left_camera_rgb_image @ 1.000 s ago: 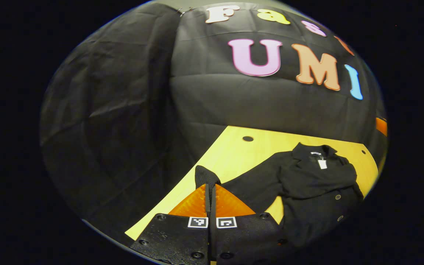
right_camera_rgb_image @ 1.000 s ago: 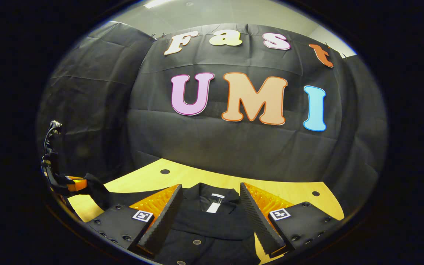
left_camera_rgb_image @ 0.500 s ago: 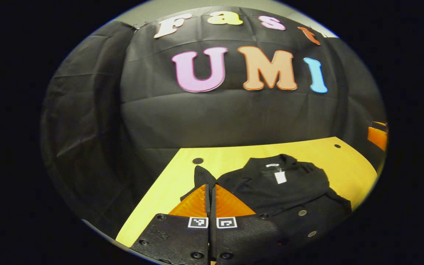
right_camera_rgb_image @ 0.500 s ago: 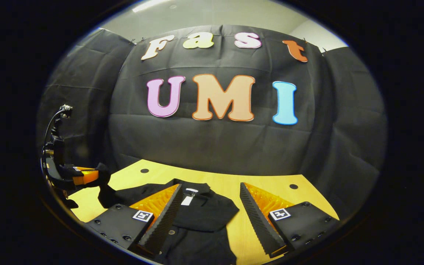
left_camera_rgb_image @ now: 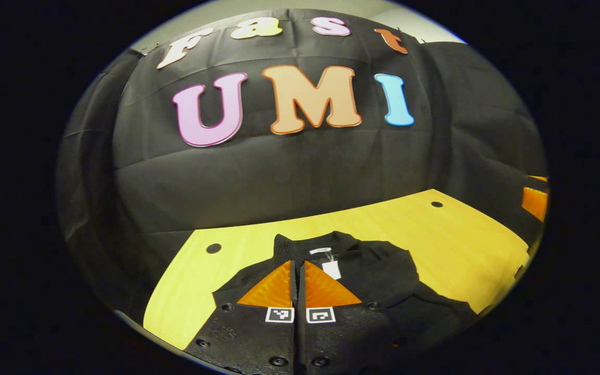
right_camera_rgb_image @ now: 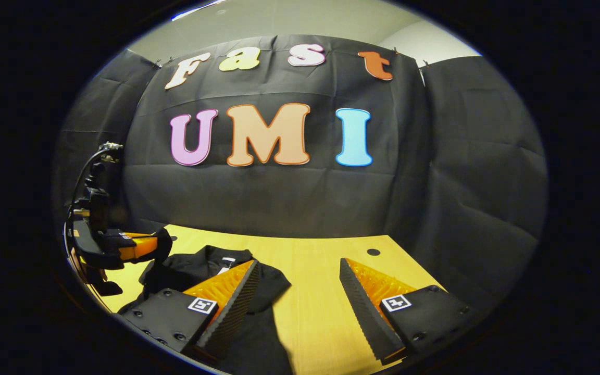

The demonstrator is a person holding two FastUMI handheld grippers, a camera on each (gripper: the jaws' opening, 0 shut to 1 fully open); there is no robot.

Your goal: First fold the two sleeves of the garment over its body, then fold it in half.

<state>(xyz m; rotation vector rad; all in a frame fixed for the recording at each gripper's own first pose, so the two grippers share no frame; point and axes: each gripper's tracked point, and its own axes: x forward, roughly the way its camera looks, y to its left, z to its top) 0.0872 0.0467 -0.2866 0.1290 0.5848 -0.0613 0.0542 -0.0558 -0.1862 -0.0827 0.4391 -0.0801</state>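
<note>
**Left sleeve coming over the jacket body**

Left gripper view is showing the left tool (left_camera_rgb_image: 298, 271) nearest, its orange fingers pressed together and pinching the cuff of the black sleeve (left_camera_rgb_image: 282, 245), which is poking up past the tips. Just beyond, the black buttoned jacket (left_camera_rgb_image: 383, 271) is lying on the yellow counter (left_camera_rgb_image: 461, 239), collar and white tag (left_camera_rgb_image: 331, 269) facing up. In the right gripper view, the right tool (right_camera_rgb_image: 297, 291) is standing wide open and holding nothing, hovering over bare counter beside the jacket.

The fabric is looking soft, limp and light, so it is likely draping and sliding easily; gripping at cuffs, hem corners or shoulder seams is probably safest, since a mid-panel pinch would be bunching it.
</note>
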